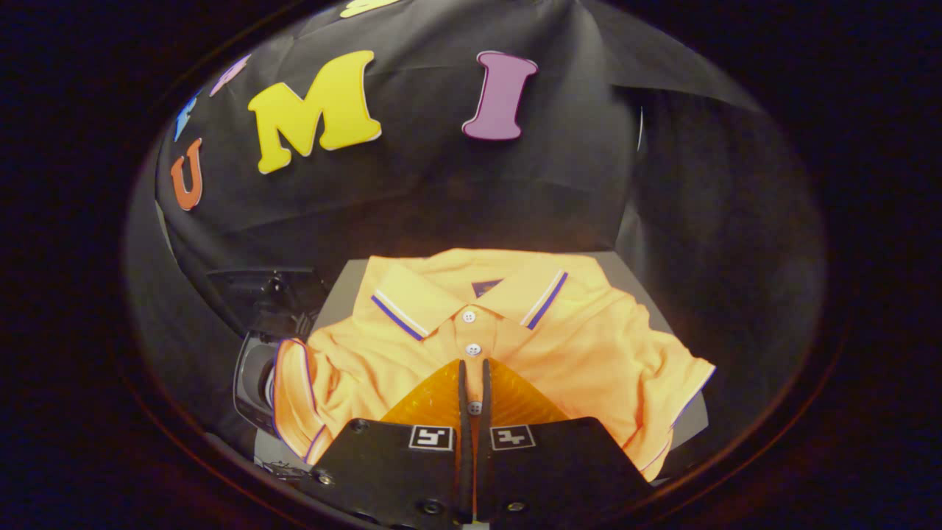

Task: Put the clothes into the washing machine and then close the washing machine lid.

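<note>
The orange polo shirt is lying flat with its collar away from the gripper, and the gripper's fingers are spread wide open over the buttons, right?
Not quite. In the gripper view the gripper has its fingers nearly closed over the button strip of the orange polo shirt, not spread wide. The shirt does lie flat, collar on the far side.

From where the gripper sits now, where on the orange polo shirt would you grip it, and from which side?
Grip the button placket of the orange polo shirt, just below the collar, coming straight down from above. The shirt lies flat and spread on the grey surface, so a central pinch should gather it evenly. The gripper has its fingers nearly closed over the placket; whether they pinch fabric is unclear.
</note>
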The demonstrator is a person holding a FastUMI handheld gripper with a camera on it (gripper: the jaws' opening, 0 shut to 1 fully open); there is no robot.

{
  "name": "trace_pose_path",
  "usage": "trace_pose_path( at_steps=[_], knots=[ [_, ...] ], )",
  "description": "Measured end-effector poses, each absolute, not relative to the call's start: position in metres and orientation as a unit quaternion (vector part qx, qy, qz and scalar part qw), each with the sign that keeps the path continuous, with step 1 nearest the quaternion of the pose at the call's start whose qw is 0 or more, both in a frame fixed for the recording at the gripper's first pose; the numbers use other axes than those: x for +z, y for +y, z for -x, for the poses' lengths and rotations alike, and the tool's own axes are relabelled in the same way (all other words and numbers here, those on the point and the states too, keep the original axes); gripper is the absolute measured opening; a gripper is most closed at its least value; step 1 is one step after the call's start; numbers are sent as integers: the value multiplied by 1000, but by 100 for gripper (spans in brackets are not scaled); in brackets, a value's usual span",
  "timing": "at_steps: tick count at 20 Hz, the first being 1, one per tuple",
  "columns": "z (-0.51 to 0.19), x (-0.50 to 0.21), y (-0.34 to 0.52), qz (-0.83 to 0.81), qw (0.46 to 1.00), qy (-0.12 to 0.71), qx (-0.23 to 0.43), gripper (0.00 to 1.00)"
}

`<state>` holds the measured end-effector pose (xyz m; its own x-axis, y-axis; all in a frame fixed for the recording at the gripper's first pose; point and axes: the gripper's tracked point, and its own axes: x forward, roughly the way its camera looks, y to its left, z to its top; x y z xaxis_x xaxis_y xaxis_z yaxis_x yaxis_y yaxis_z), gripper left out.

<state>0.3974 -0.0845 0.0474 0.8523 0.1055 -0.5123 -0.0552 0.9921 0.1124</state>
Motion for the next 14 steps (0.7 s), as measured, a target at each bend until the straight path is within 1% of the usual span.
trace_pose_path(
  at_steps=[7, 14],
  knots=[
    [-374, 145, -76, -38, 980, 186, 55, 5],
    [-364, 185, -24, -28, 983, 156, 98, 5]
  ],
)
